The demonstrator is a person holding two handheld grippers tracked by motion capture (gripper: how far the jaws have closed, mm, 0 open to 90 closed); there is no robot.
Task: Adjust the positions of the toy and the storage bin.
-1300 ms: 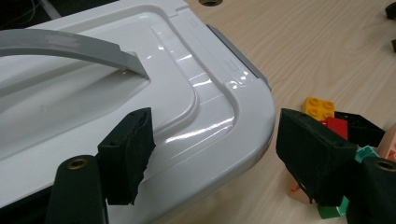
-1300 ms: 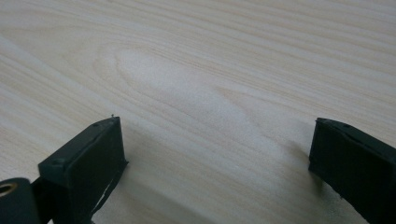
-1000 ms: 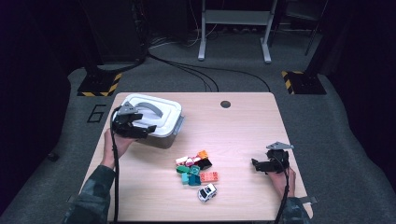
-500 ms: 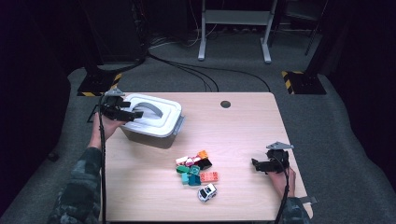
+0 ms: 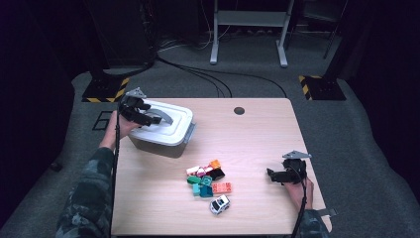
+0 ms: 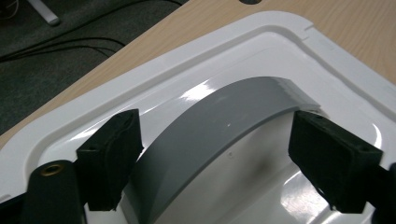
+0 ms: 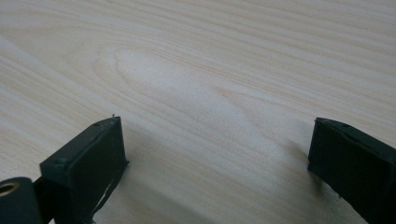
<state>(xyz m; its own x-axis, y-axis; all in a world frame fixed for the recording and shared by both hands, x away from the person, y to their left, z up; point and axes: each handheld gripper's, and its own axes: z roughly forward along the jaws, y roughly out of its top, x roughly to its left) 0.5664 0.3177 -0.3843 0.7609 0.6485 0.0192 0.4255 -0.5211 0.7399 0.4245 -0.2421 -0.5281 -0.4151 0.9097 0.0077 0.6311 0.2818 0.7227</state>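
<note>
A white box with a clipped-on lid [image 5: 171,133] stands at the table's left. A grey arched handle [image 5: 164,117] lies flat on the lid. My left gripper [image 5: 147,115] hovers over the lid's far-left part, open. In the left gripper view the handle [image 6: 219,133] runs between the two pads [image 6: 110,164] and neither visibly presses on it, with the lid's rim [image 6: 154,88] behind. My right gripper [image 5: 273,174] rests low at the table's right side, open. Nothing sits between its jaws [image 7: 215,158] but bare wood.
A pile of several coloured bricks [image 5: 208,180] lies in the middle of the table, with a small white toy car [image 5: 219,204] just in front of it. A round cable hole [image 5: 239,110] sits near the far edge. Cables and stand legs cover the floor beyond.
My left hand has moved from the box's near-left side toward the far-left corner of the lid, and the forearm swung out to the left. The right gripper has stayed put.
</note>
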